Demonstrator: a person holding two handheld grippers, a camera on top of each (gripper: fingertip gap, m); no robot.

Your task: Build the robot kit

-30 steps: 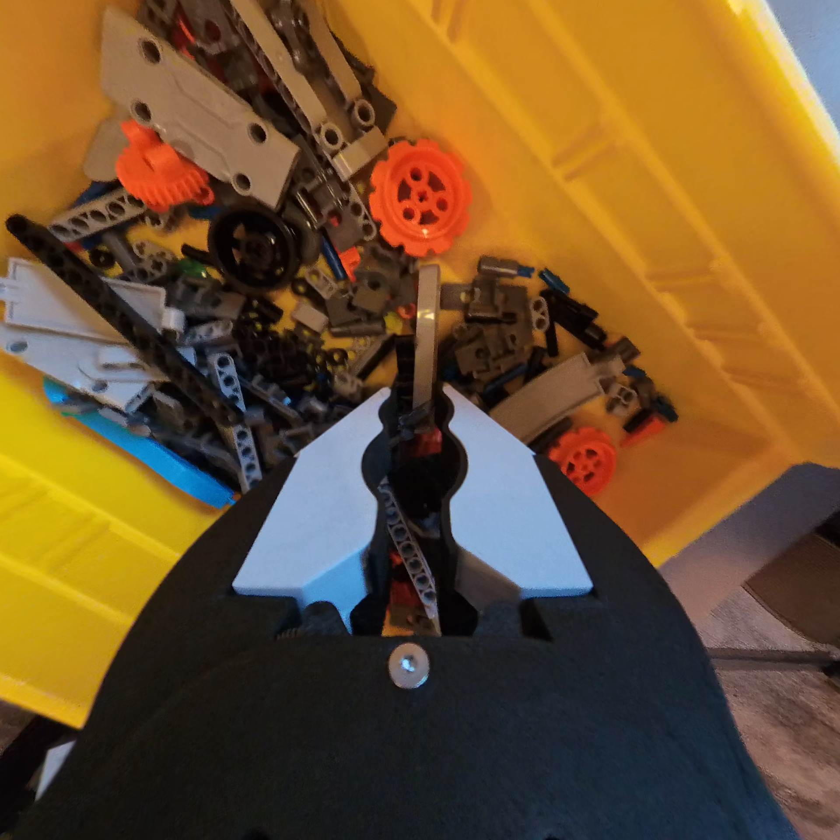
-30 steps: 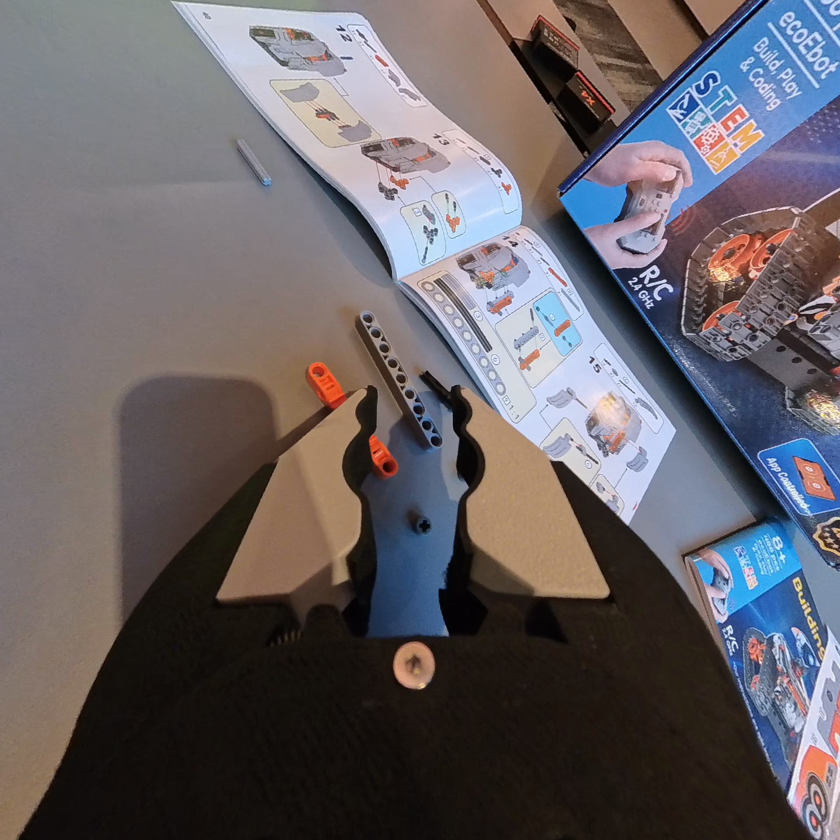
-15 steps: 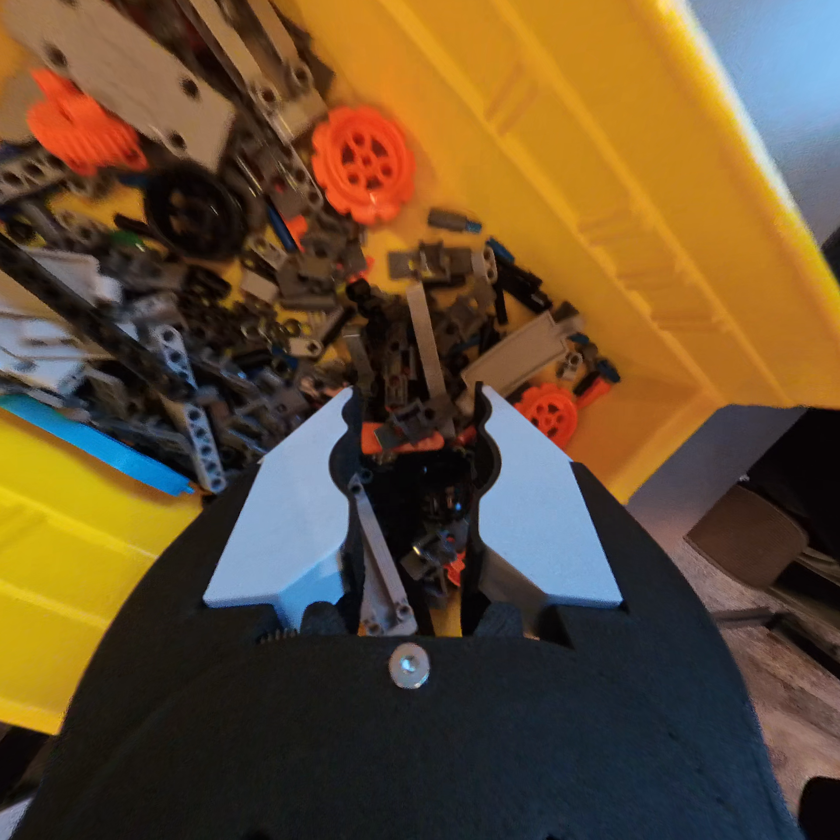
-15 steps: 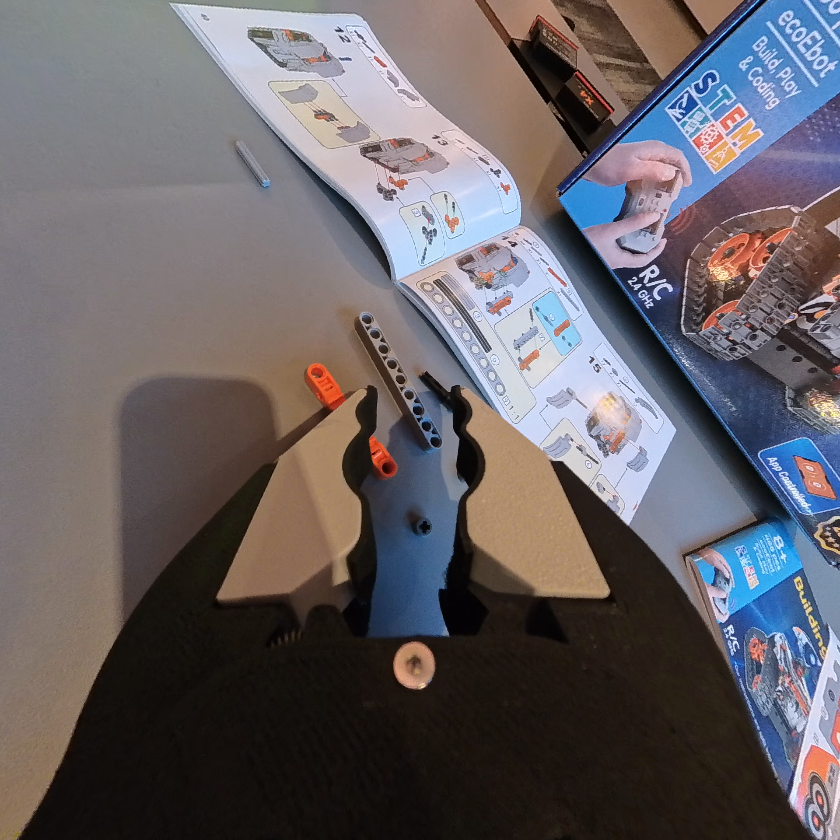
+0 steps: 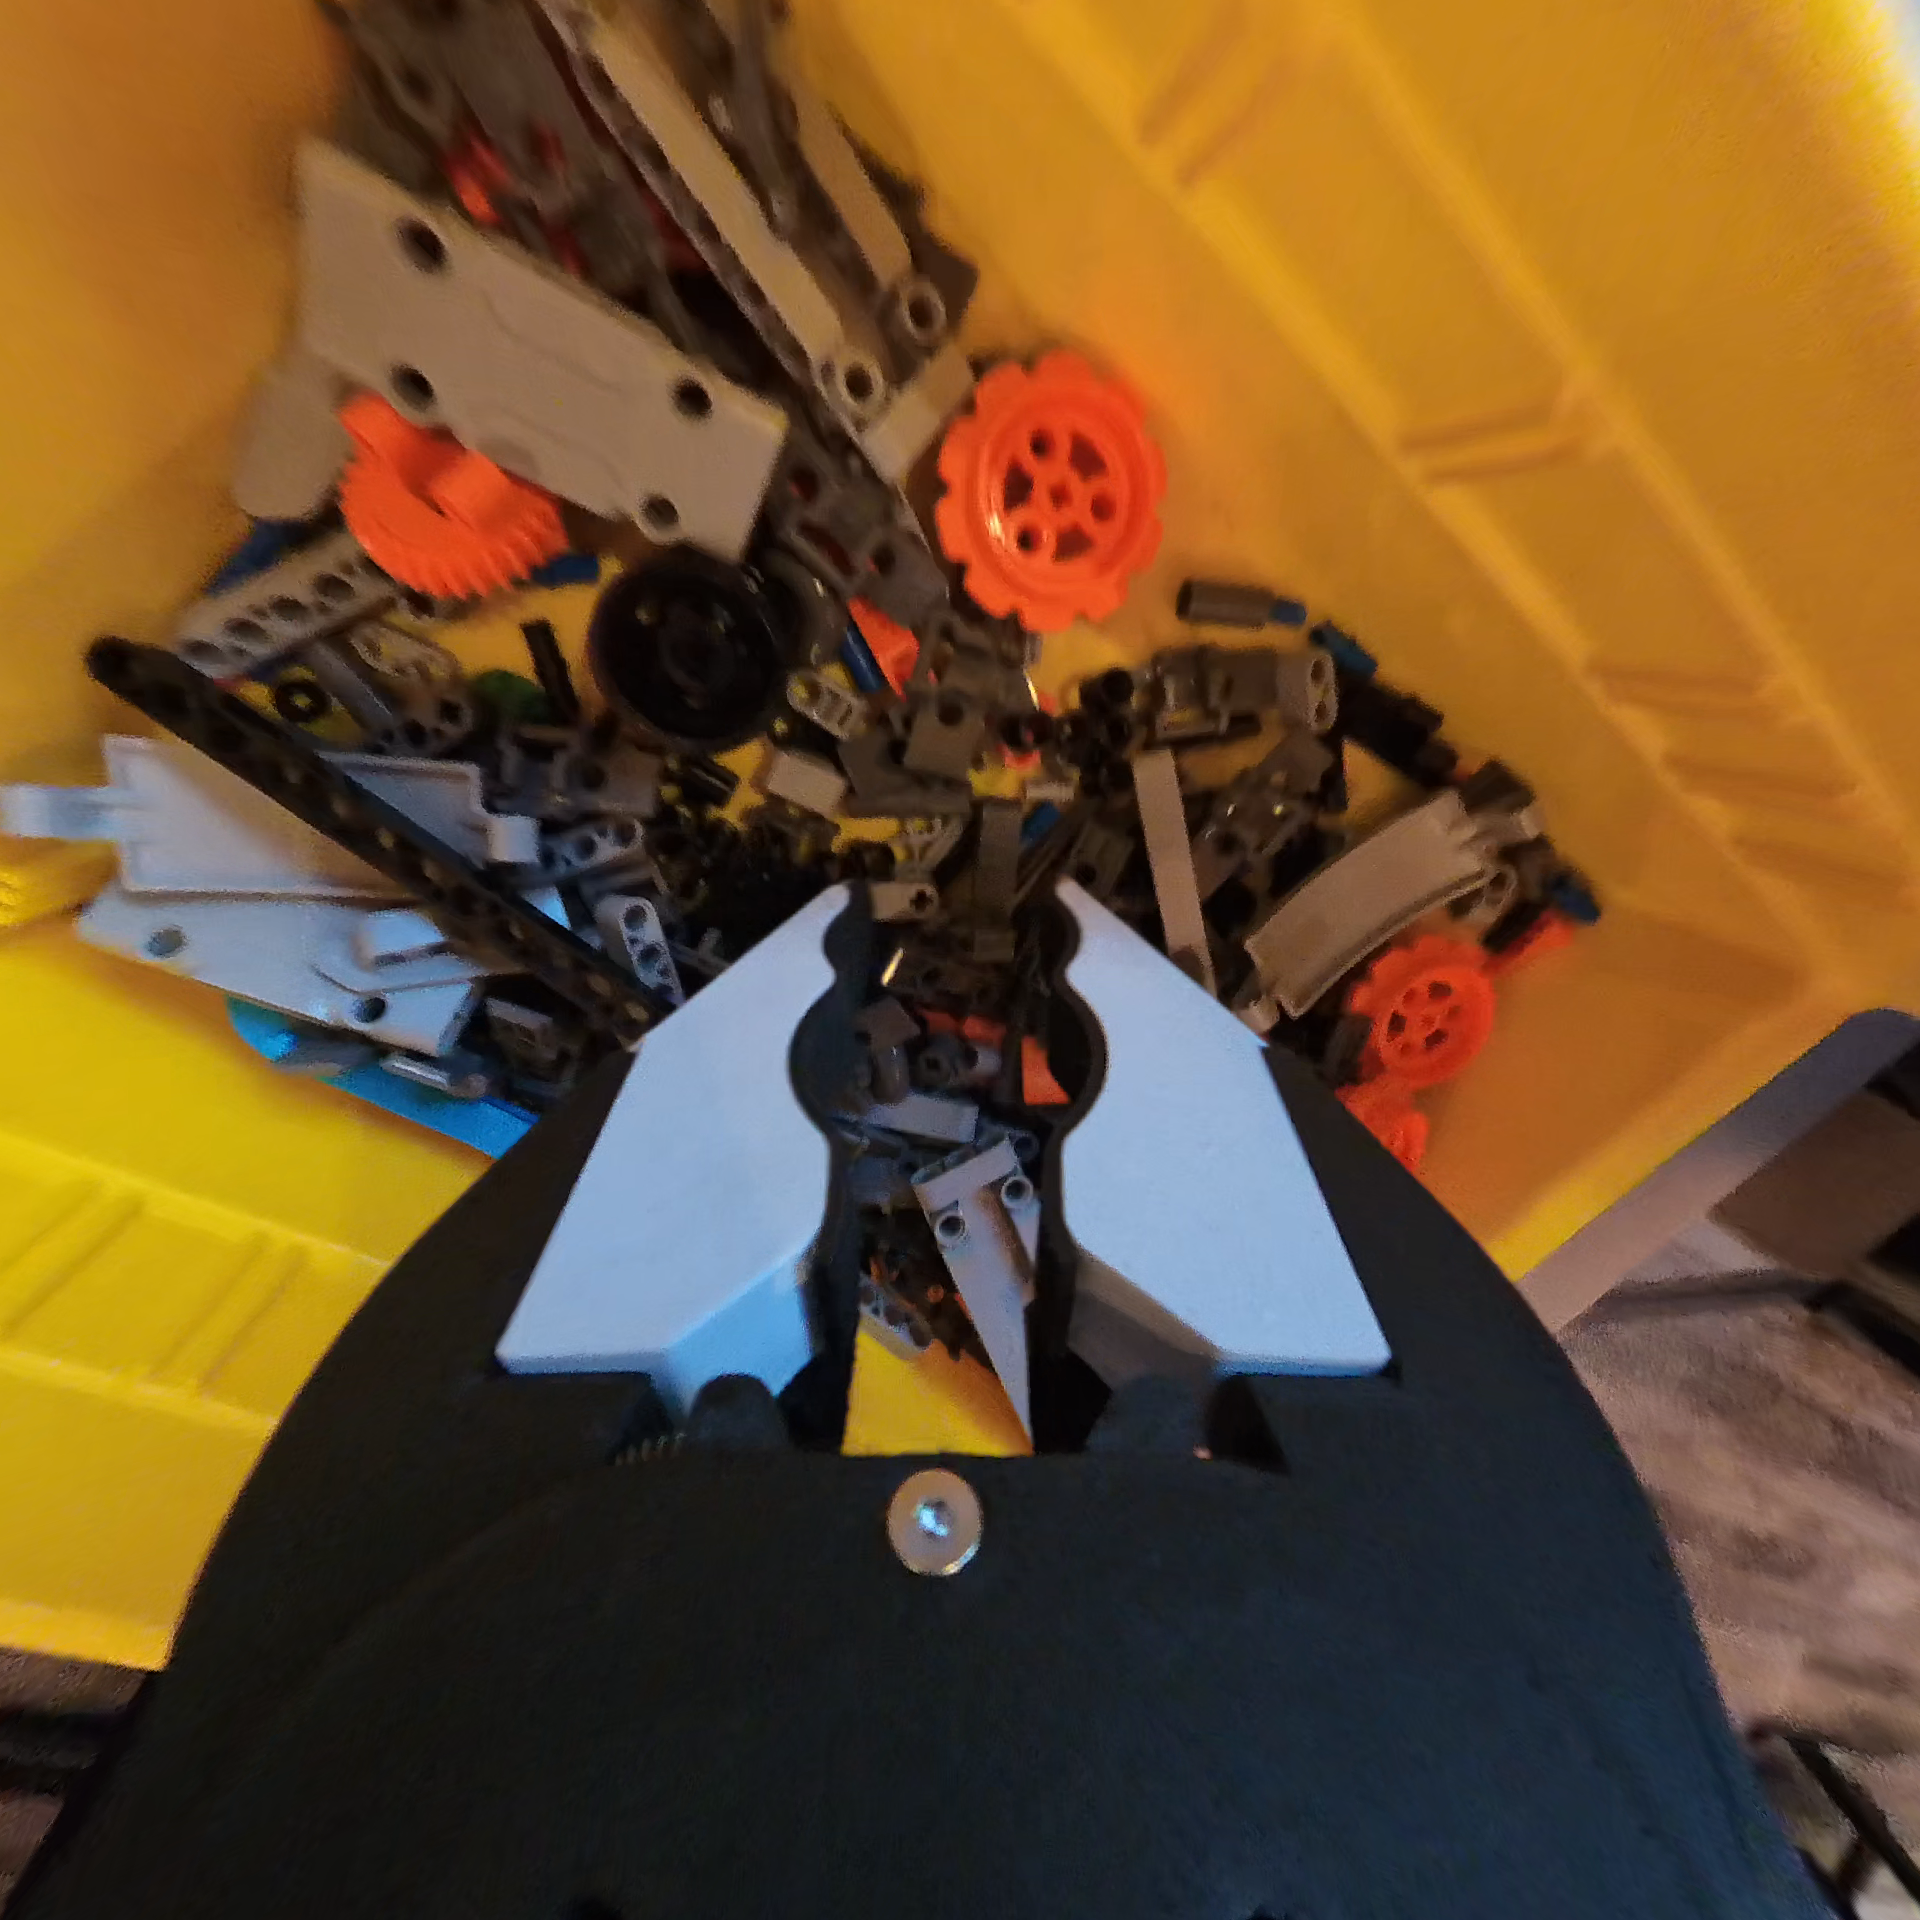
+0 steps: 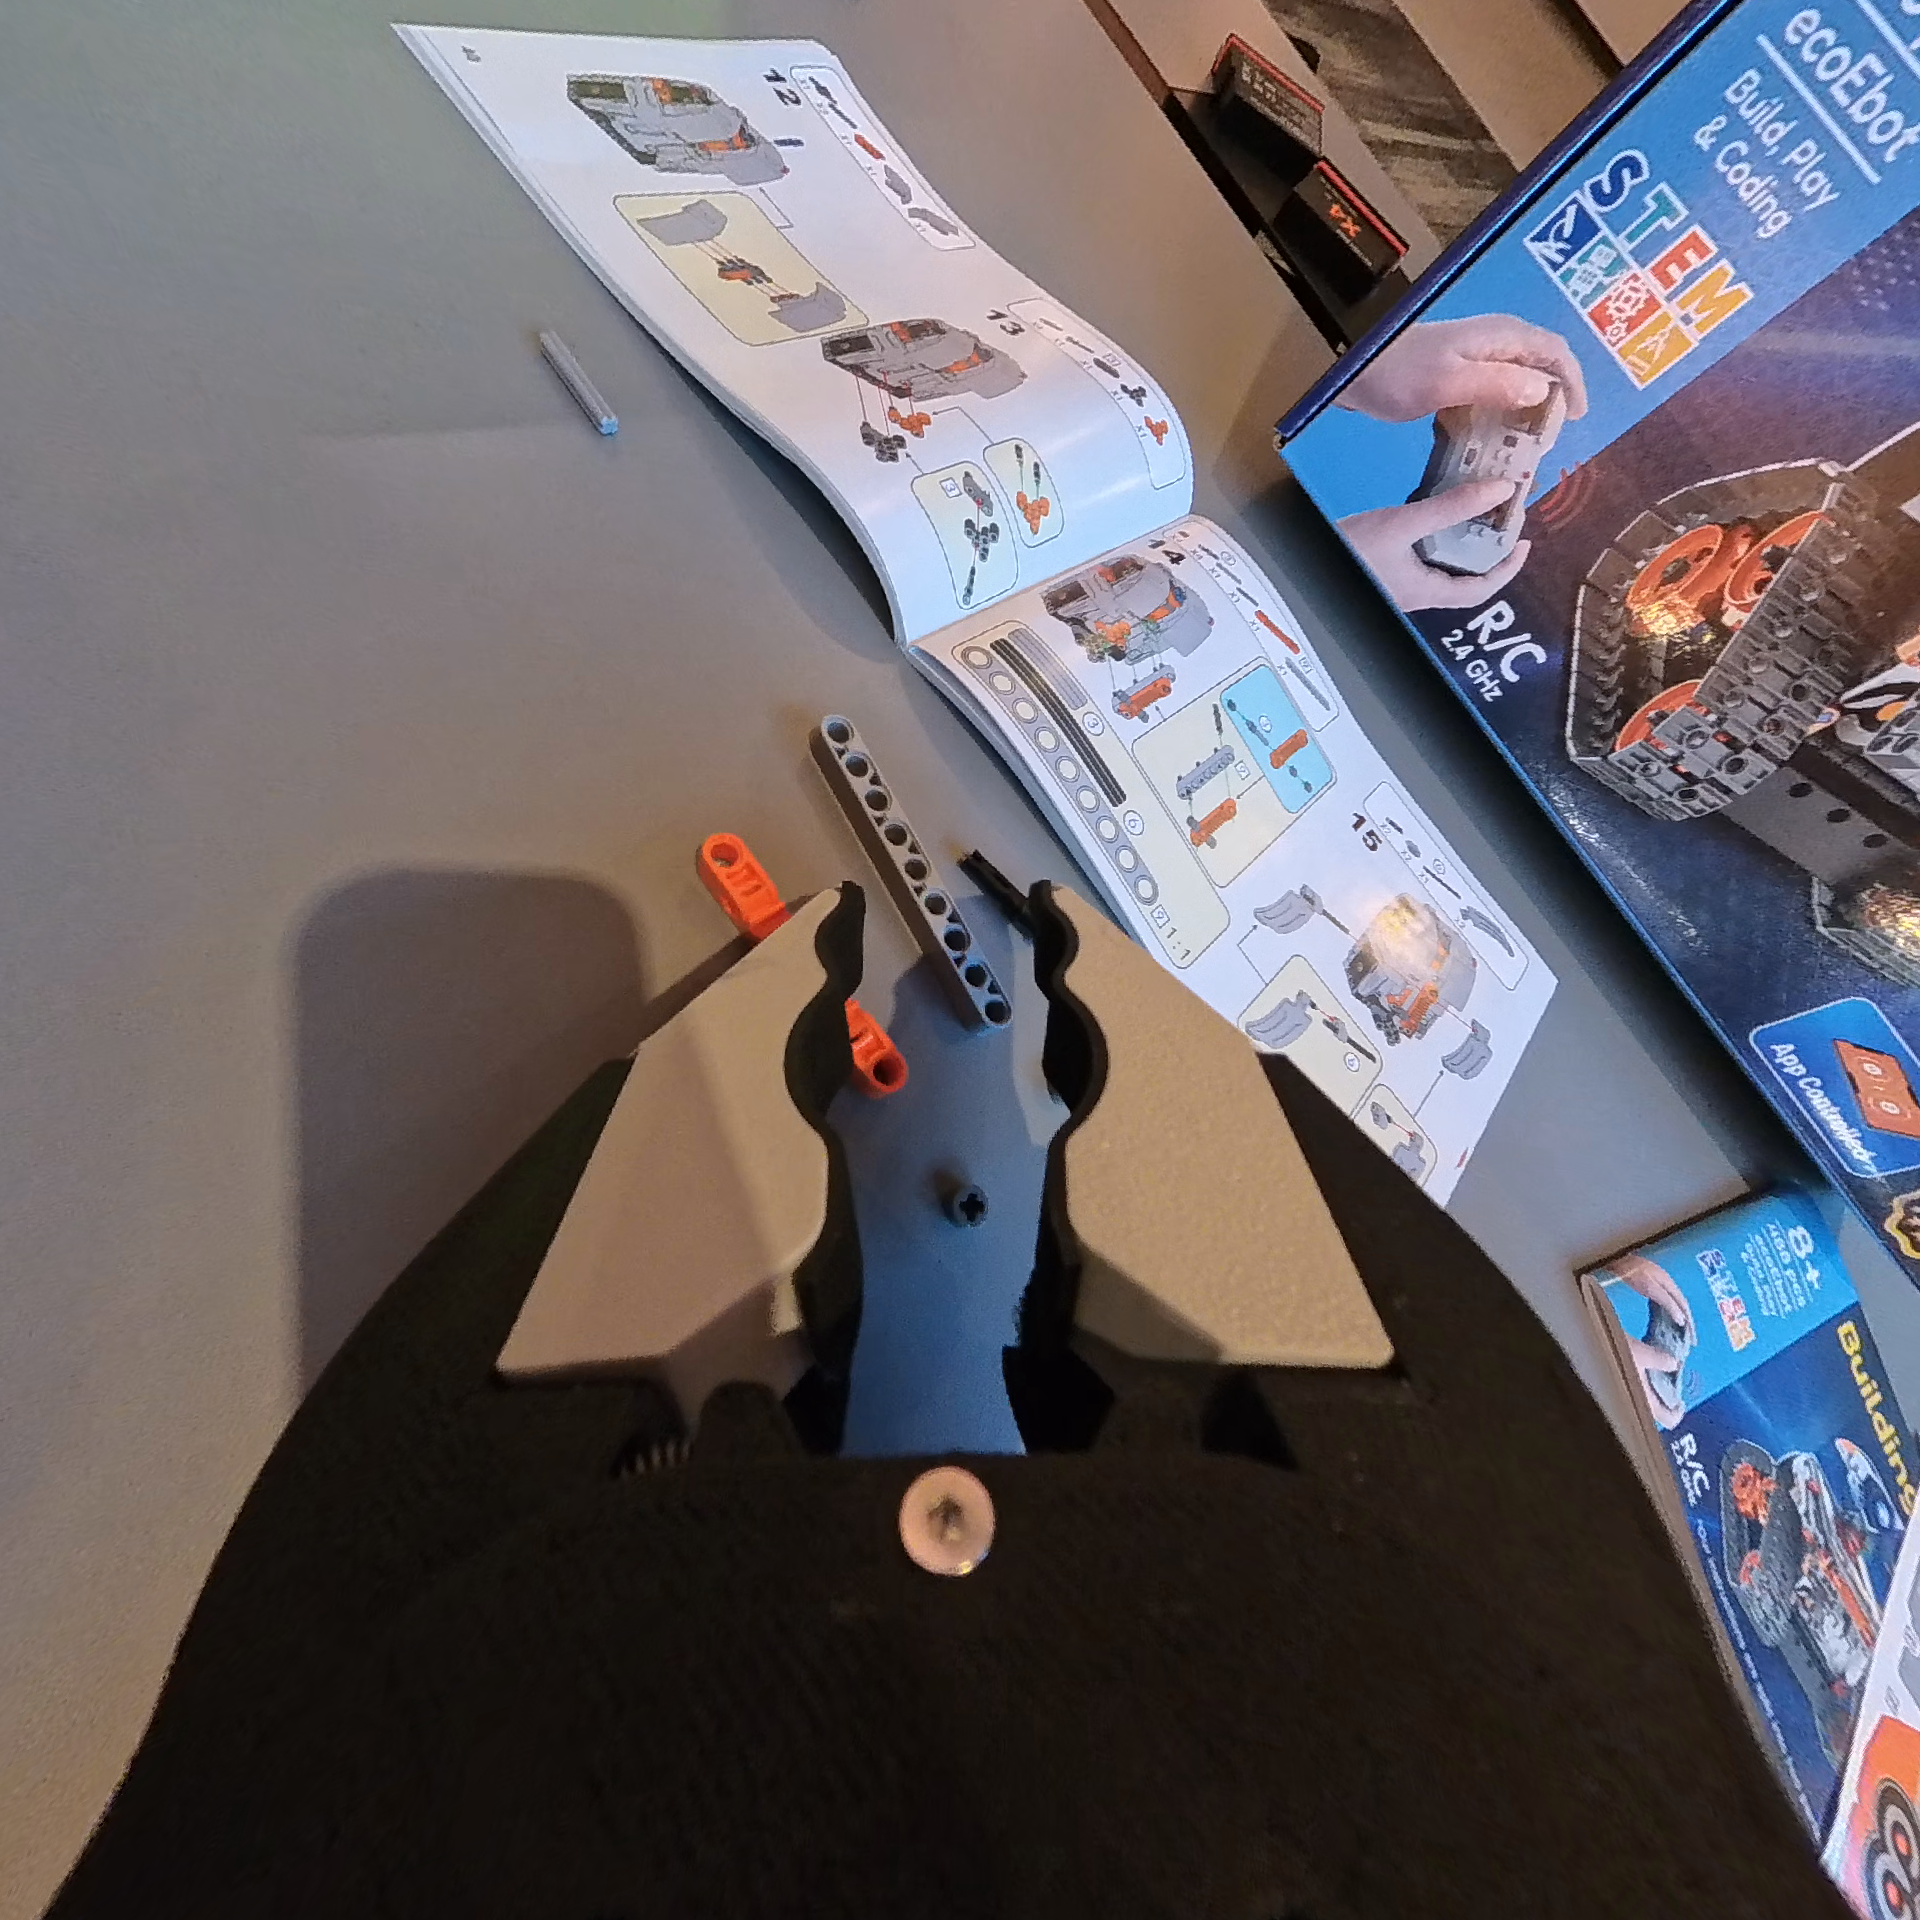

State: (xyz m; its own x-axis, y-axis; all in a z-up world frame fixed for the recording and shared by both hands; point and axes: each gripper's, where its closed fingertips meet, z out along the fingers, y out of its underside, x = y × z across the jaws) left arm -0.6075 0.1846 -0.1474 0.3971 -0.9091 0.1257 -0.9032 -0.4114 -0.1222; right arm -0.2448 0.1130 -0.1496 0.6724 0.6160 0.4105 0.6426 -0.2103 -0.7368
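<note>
- Left tool [image 5: 956,904]: pale angular fingers with scalloped inner edges, parted and gripping nothing, poised over a heap of plastic building parts in a ribbed yellow bin [image 5: 1558,416].
- Heap contents: toothed orange wheel [image 5: 1049,488], black tyre [image 5: 686,649], flat grey perforated plate [image 5: 540,364], long black holed beam [image 5: 364,821].
- Right tool [image 6: 940,904]: fingers parted and empty above a matte grey worktop [image 6: 312,623].
- Between its tips: grey holed beam [image 6: 909,868]; beside it, an orange connector [image 6: 738,883] and a small black pin [image 6: 992,878].
- Nearby: open glossy instruction booklet [image 6: 935,364], blue printed box [image 6: 1714,520].

Grey tabletop [image 6: 312,623], mottled grey-brown floor [image 5: 1766,1455], dark shelving [image 6: 1340,208] behind, warm light
</note>
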